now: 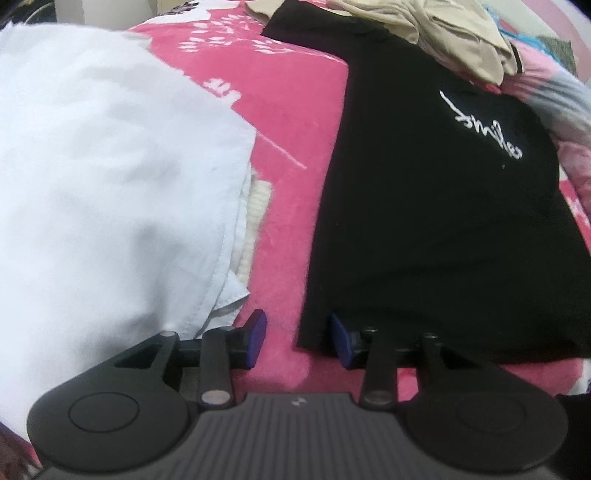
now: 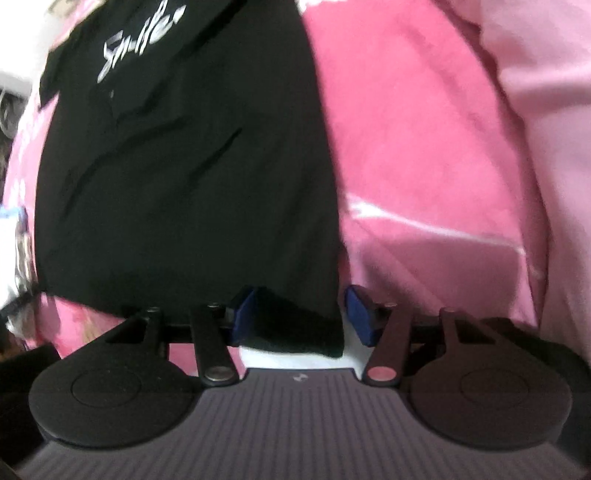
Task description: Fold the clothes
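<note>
Across the left wrist view, from the left: a pile of white cloth (image 1: 103, 192) fills that side, with a cream ribbed piece (image 1: 255, 218) showing under its right edge. Next comes an open strip of the pink blanket (image 1: 291, 122), printed with white sprigs, and this strip is the free ground between the white pile and the black T-shirt (image 1: 436, 229). The shirt lies flat on the blanket, its left side edge fairly straight, its near hem running along the bottom. White script on its chest reads "Smile", seen upside down from here. Beige clothes (image 1: 443, 33) overlap its far end at the top right.

The left tongs (image 1: 298, 340) stand spread, with the shirt's near left corner between the blue pads; the pads do not press on it, and the left pad sits over bare blanket.

Seen from the right wrist, the black T-shirt (image 2: 177, 177) takes the left half, "Smile" readable though blurred, and the pink blanket (image 2: 424, 147) spreads open on the right. The right tongs (image 2: 301, 317) are also spread, and the shirt's near right corner lies between their pads; the right pad stands just clear of the cloth, while whether the left pad touches it cannot be told.
</note>
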Motion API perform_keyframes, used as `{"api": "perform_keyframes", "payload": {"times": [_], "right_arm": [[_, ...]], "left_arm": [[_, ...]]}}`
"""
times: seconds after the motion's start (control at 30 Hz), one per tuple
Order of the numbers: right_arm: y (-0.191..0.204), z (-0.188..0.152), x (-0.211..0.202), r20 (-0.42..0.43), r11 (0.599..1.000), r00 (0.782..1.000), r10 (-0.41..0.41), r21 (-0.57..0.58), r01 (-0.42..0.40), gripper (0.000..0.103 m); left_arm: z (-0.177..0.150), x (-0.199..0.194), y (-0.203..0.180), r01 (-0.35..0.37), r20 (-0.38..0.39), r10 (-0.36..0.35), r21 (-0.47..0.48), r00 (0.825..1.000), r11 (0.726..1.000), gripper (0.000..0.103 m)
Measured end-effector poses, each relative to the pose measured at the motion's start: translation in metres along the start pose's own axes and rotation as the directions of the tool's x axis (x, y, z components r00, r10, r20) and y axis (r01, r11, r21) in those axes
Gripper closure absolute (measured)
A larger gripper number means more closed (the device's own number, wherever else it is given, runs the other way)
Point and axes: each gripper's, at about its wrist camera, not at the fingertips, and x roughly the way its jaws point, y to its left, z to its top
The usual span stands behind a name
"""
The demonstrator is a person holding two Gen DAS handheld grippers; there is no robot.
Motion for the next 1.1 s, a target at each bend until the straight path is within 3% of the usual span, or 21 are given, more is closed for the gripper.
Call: {"api": "perform_keyframes", "payload": {"times": [0.03,0.1,0.17,0.23,0.37,0.53,0.8,0.97,1.07,1.1], "right_arm": [[0.000,-0.001,0.002,-0.017,1.000,1.000,0.003,-0.002,-0.003,0.073],[-0.002,-0.002,0.005,-0.040,1.000,0.999,0.005,-0.006,-0.005,0.084],[-0.003,-0.002,0.004,-0.045,1.000,0.999,0.014,-0.007,-0.015,0.097],[-0.001,-0.004,-0.001,-0.038,1.000,0.999,0.019,-0.024,-0.020,0.099],[0.009,-0.010,-0.016,-0.032,0.997,0.999,0.014,-0.078,-0.017,0.100],[0.025,-0.016,-0.044,-0.090,0.983,0.996,-0.029,-0.181,0.012,0.101],[0.028,-0.015,-0.016,-0.190,0.966,0.974,-0.120,-0.248,0.070,0.101],[0.034,-0.017,0.010,-0.231,0.940,0.948,-0.220,-0.310,0.143,0.098],[0.043,-0.024,0.014,-0.210,0.912,0.936,-0.281,-0.364,0.192,0.088],[0.045,-0.027,0.013,-0.200,0.905,0.935,-0.292,-0.375,0.202,0.077]], "left_arm": [[-0.001,0.001,0.001,0.003,0.006,-0.003,-0.009,1.000,1.000,0.063],[-0.002,0.001,-0.003,-0.009,0.022,0.009,-0.002,1.000,1.000,0.067],[-0.005,0.000,-0.007,-0.024,0.041,0.023,0.021,0.999,0.999,0.087],[-0.006,-0.003,-0.009,-0.013,0.051,0.012,0.021,0.999,1.000,0.097],[-0.003,-0.016,-0.003,0.016,0.050,-0.015,-0.024,0.999,1.000,0.100],[-0.001,-0.040,0.009,0.032,0.008,-0.031,-0.034,0.999,0.999,0.100],[-0.011,-0.020,-0.007,-0.045,-0.067,0.052,0.104,0.996,0.994,0.099],[-0.013,-0.010,-0.014,-0.066,-0.089,0.083,0.180,0.993,0.981,0.096],[-0.014,-0.015,-0.015,-0.076,-0.085,0.095,0.201,0.992,0.977,0.084],[-0.014,-0.019,-0.014,-0.082,-0.087,0.101,0.202,0.991,0.976,0.082]]}}
